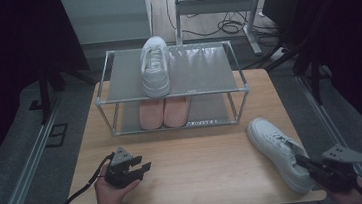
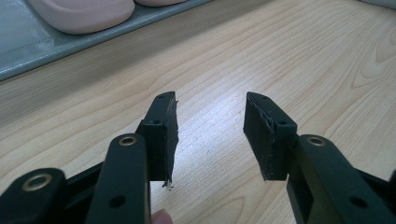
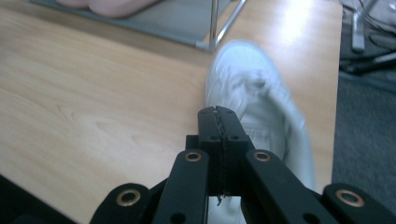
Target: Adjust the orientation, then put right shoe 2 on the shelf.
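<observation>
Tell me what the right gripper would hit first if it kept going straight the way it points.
Most likely the white sneaker on the table: the right gripper, jaws shut, points straight at it. Whether the tips already touch its heel end is unclear.

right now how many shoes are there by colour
white shoes: 2, one on the rack's top shelf and one on the table
pink shoes: 2, side by side on the rack's bottom shelf
total: 4

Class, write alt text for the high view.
A white shoe lies on a wooden table, the shut right claw at its heel. Behind, a rack holds another white shoe above a pink pair.
</observation>
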{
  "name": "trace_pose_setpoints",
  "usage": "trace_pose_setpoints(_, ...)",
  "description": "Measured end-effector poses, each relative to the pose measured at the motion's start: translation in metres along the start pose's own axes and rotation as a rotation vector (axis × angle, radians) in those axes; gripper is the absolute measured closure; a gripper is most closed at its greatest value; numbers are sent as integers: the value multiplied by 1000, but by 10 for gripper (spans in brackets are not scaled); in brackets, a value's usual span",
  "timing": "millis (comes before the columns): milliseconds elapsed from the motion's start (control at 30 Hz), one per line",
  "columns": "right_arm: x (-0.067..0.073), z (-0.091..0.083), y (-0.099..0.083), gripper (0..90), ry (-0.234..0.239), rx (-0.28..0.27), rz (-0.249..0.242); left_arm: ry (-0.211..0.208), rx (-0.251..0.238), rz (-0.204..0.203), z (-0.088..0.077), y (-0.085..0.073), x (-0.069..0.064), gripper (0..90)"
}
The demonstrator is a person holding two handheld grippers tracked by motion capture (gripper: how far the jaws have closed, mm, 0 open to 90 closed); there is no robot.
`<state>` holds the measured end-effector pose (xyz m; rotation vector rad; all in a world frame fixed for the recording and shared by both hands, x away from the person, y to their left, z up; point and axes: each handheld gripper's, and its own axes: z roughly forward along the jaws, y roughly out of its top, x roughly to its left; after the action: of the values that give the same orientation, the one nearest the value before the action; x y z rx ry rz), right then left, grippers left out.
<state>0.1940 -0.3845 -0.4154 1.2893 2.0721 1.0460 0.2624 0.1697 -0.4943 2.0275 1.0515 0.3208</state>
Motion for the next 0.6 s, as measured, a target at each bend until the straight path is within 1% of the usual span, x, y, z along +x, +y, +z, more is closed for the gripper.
trace_pose_setpoints(33, -4, 1, 4, 900, 6, -7, 2, 1, 0, 1, 0, 0, 0, 553)
trace_pose_setpoints(67, -8, 2, 7, 891, 3, -8, 3, 1, 0, 1, 0, 0, 0, 553)
trace_pose_setpoints(100, -11, 3, 8, 866, 1, -6, -3, 1, 1, 2, 0, -1, -1, 552)
trace_pose_setpoints(133, -15, 5, 11, 804, 1, -2, -13, 1, 1, 2, -1, -1, -1, 552)
trace_pose_setpoints(167, -17, 6, 12, 769, -4, -2, -17, 0, 0, 1, -1, -1, -1, 552)
trace_pose_setpoints(200, -23, 10, 12, 753, -20, 6, -20, -1, -1, 0, -1, -1, -1, 552)
trace_pose_setpoints(233, -26, 12, 12, 725, -21, 13, -15, -1, -2, 0, -1, 0, 0, 552)
trace_pose_setpoints(267, -29, 15, 12, 672, -20, 20, -9, 0, -3, -2, -1, 0, 0, 552)
trace_pose_setpoints(300, -32, 17, 11, 639, -23, 23, -3, 1, -3, -4, -1, 0, 0, 552)
trace_pose_setpoints(333, -36, 19, 10, 624, -35, 26, 8, 1, -2, -4, -1, 0, 1, 552)
trace_pose_setpoints(400, -43, 24, 7, 574, -39, 30, 27, 3, 1, -4, 0, 0, 0, 551)
trace_pose_setpoints(467, -50, 28, 4, 536, -55, 36, 51, -1, 4, -3, 1, 0, -1, 551)
trace_pose_setpoints(533, -55, 32, 2, 496, -56, 46, 59, -4, 4, -5, 2, -1, -1, 551)
trace_pose_setpoints(600, -58, 37, 0, 478, -57, 68, 60, -9, 4, -7, 2, 0, -1, 551)
